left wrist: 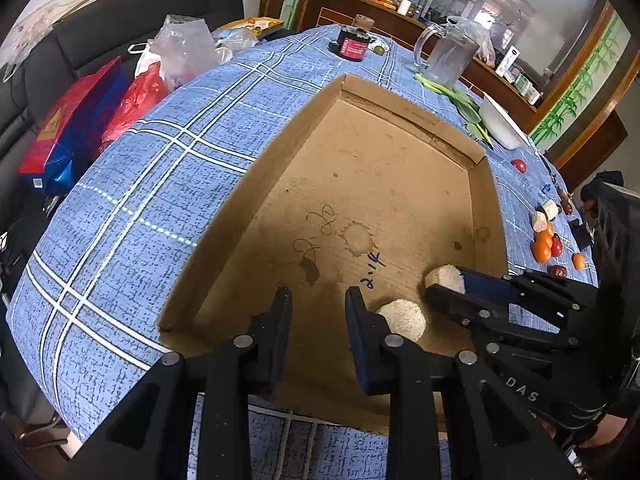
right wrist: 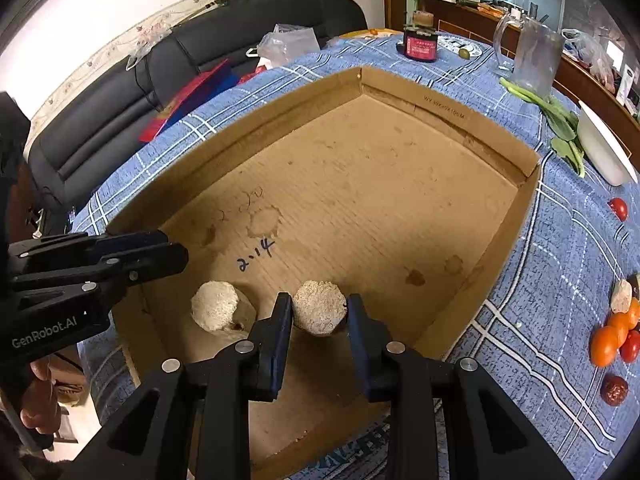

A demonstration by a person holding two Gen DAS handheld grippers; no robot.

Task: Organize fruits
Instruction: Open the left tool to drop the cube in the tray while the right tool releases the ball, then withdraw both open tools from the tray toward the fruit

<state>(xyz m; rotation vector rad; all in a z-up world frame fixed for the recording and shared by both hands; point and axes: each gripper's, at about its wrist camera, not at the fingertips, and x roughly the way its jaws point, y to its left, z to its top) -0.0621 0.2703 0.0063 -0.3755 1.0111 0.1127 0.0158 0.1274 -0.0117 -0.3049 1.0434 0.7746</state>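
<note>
Right claw (right wrist: 318, 312) around pale round fruit (right wrist: 319, 307).

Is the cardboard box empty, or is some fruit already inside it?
Not empty. One pale round fruit lies on the cardboard box floor; the right gripper holds a second pale fruit over it.

I am working in a home living or dining room. A black sofa (right wrist: 120, 92) stands against a papered wall, just behind a table under a blue plaid cloth (left wrist: 160, 168). A glass pitcher (left wrist: 448, 56), leafy greens (right wrist: 560, 124) and a white bowl (right wrist: 604, 148) lie on it, before a wooden cabinet (left wrist: 360, 4).
</note>
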